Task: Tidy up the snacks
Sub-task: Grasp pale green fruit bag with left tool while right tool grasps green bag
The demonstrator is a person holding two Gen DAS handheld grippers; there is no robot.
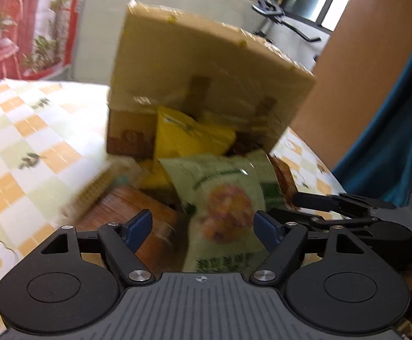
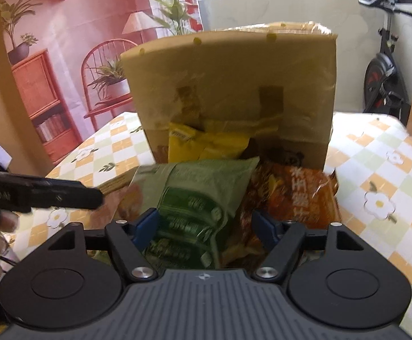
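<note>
Blur smears much of the left wrist view, so print on the packets is unreadable there. A checked cloth (image 1: 21, 141) in orange, pale green and white, dotted with daisies, covers the worktop. On it stands a brown cardboard box (image 1: 206, 65) with its taped flap raised; its lower front is hidden by snacks spilling out. A glossy yellow packet (image 1: 189, 136) sits in the box mouth, and a pale green crinkled plastic packet (image 1: 225, 195) lies in front of it. The left gripper (image 1: 203, 226) has its blue-padded fingers (image 1: 139, 225) parted either side of that green packet; whether the pads touch it cannot be told. In the right wrist view, the right gripper (image 2: 204, 226) likewise has its fingers (image 2: 146, 225) spread, a green packet (image 2: 194, 198) between them, contact unclear. An orange foil packet (image 2: 299, 195) lies just beside it to the right. Behind are a pink printed backdrop (image 2: 64, 42), a window, and an exercise bike (image 2: 381, 68), partly cut off.
</note>
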